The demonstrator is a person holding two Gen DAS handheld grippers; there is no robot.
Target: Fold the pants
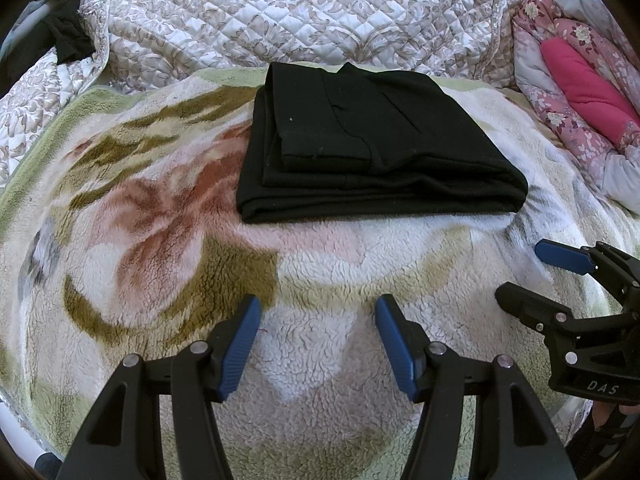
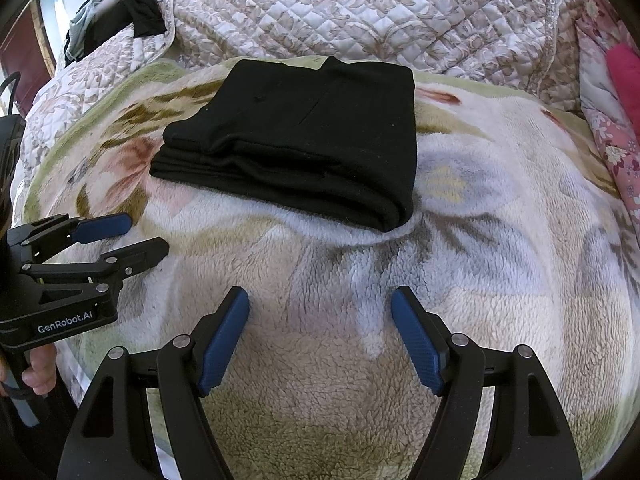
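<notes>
Black pants [image 1: 376, 140] lie folded in a soft, limp stack on the fleece blanket [image 1: 160, 220], well ahead of the left gripper [image 1: 318, 344] and right gripper [image 2: 320, 340], both spread and empty; pinching the thick folded edge looks surest.

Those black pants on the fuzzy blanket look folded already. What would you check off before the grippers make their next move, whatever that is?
1. Pants folded into a compact stack: ok, layers lie flat, edges roughly aligned.
2. Pants resting fully on the fleece blanket: ok.
3. Left gripper open and empty: ok, blue pads apart, only blanket between them.
4. Right gripper open and empty: ok.
5. Both grippers clear of the pants: ok, each sits short of the near edge, touching no cloth.
6. Underside layers smooth: cannot tell, hidden beneath the stack.
</notes>
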